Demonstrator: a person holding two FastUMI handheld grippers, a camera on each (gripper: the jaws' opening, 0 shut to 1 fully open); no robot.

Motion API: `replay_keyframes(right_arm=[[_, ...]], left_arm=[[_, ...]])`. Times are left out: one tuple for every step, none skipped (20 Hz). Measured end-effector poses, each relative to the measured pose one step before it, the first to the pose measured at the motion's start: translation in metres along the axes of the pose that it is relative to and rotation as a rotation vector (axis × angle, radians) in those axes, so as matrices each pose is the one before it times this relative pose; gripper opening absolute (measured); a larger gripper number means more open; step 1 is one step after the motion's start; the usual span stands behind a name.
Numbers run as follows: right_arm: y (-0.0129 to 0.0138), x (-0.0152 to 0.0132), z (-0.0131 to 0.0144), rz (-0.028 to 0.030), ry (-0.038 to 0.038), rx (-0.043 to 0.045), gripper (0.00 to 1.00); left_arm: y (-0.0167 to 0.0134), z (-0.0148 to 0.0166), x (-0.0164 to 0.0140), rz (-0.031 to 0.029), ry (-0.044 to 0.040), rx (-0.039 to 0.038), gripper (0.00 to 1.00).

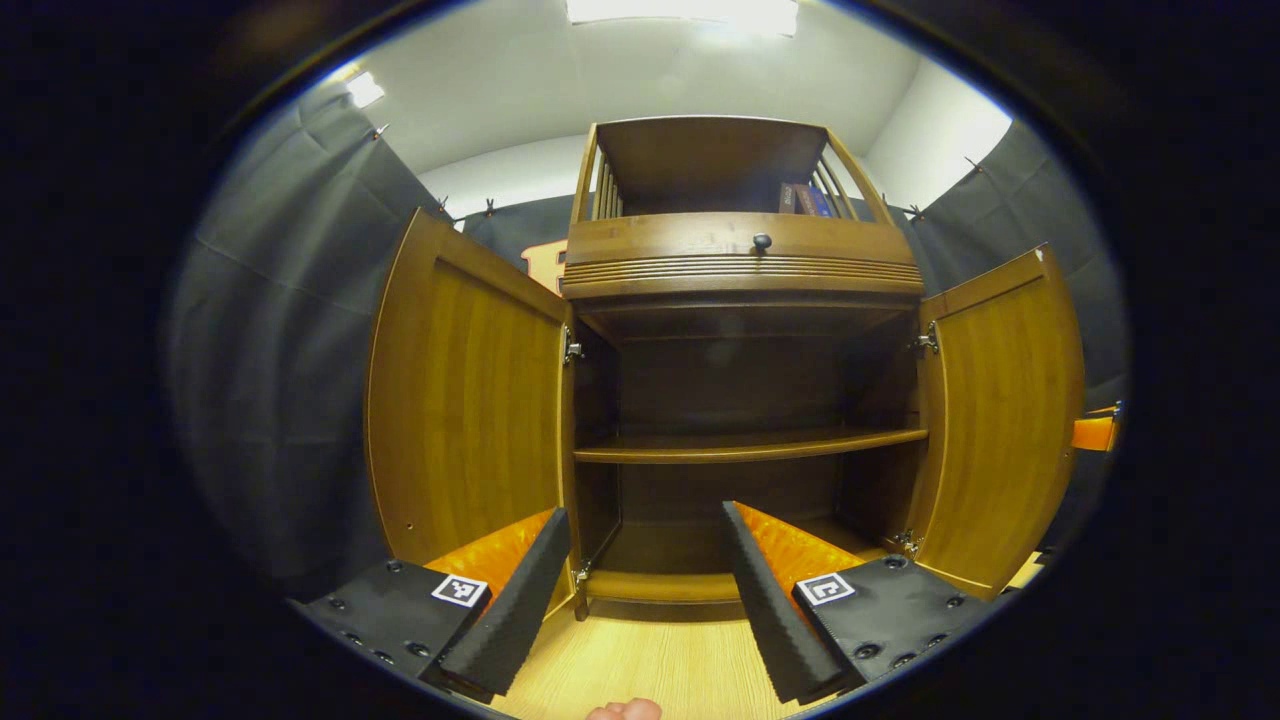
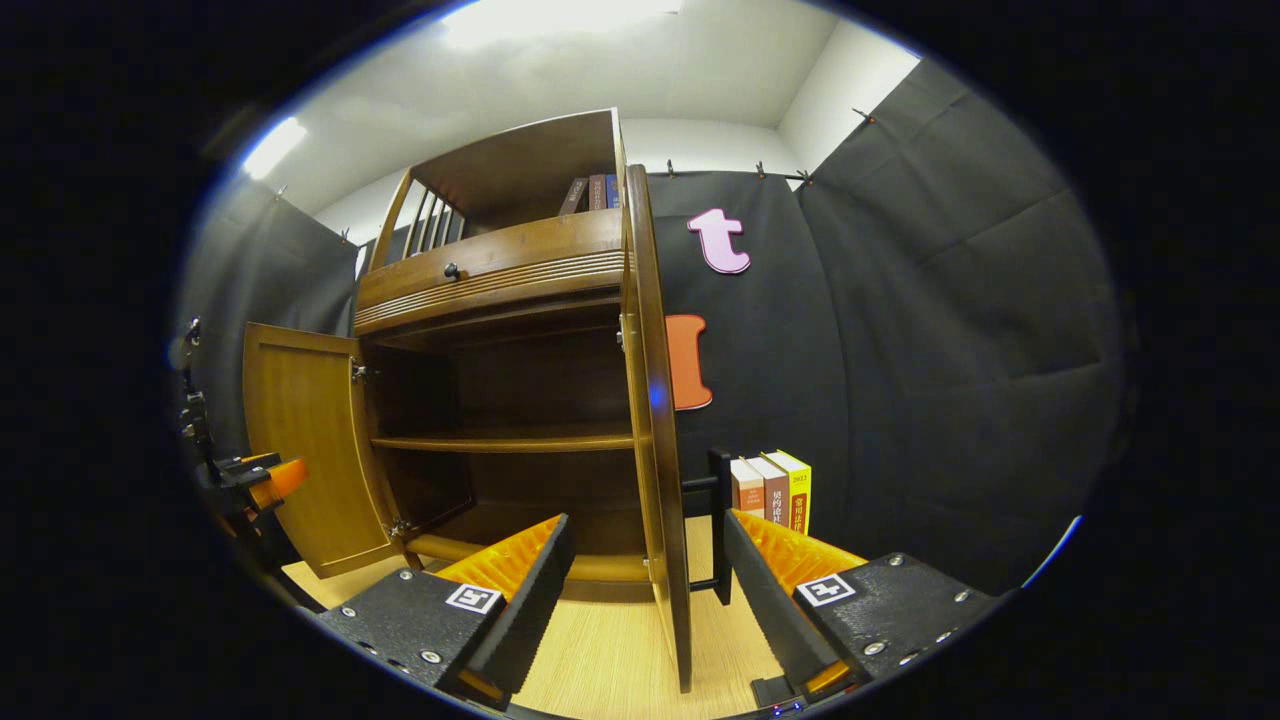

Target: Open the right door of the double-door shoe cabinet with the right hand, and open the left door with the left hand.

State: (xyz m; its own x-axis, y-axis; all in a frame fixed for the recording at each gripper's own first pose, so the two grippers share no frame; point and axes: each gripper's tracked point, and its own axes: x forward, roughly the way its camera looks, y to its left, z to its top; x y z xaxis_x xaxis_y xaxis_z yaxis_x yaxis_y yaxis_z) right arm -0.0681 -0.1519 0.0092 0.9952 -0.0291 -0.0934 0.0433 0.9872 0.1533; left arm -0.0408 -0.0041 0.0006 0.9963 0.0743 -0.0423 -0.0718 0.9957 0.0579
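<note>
Doors: I judge left door (image 1: 460, 400) and right door (image 2: 660, 440) both swung open.
Right gripper (image 2: 648, 590): wide, door edge upright at 12 o'clock between fingers, untouched.
Left gripper (image 1: 645, 590): wide, empty; left door at 10 o'clock.

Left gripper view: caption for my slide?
Both cabinet doors swung open, bare shelf inside, left gripper open.

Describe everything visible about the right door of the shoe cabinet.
The right door is a tall panel of glossy brown wood, swung wide open on metal hinges. The right gripper view sees it edge-on, standing upright between the fingers of the right hand-held gripper, which do not touch it. The left gripper view shows its framed inner face, bare of any knob.
</note>
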Motion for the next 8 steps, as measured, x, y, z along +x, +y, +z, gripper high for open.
replay_keyframes(right_arm=[[-0.0014,-0.00033,0.00147,-0.00196,-0.00412,0.00173,0.92],[-0.00052,-0.00066,0.00117,-0.00173,-0.00344,0.00242,0.92],[-0.00088,-0.00094,0.00205,-0.00165,-0.00481,0.00181,0.92],[-0.00073,-0.00136,0.00229,-0.00201,-0.00634,0.00175,0.92],[-0.00157,-0.0013,0.00262,-0.00217,-0.00655,0.00138,0.92],[-0.00098,-0.00047,0.00148,-0.00155,-0.00432,0.0006,0.92],[-0.00152,-0.00071,0.00115,-0.00288,-0.00201,0.00119,0.92],[-0.00067,-0.00213,0.00051,-0.00064,-0.00215,0.00087,0.99]], left_arm=[[-0.00281,0.0009,0.00064,-0.00435,-0.00073,0.00016,0.98],[-0.00209,0.00074,0.0003,-0.00596,-0.00005,-0.0041,0.98],[-0.00167,0.00076,0.00004,-0.00505,-0.00167,-0.00405,0.98],[-0.00133,0.00181,0.0001,-0.00215,-0.00329,-0.00076,0.98],[-0.00223,0.0006,-0.00043,-0.00315,-0.00322,0.00195,0.98],[-0.00186,0.00146,-0.0001,-0.00431,-0.00385,0.00238,0.98],[-0.00244,0.00096,0.00037,-0.00485,-0.0014,0.00192,0.98],[-0.0018,0.00052,0.00032,-0.00582,-0.0003,0.00026,0.98]])
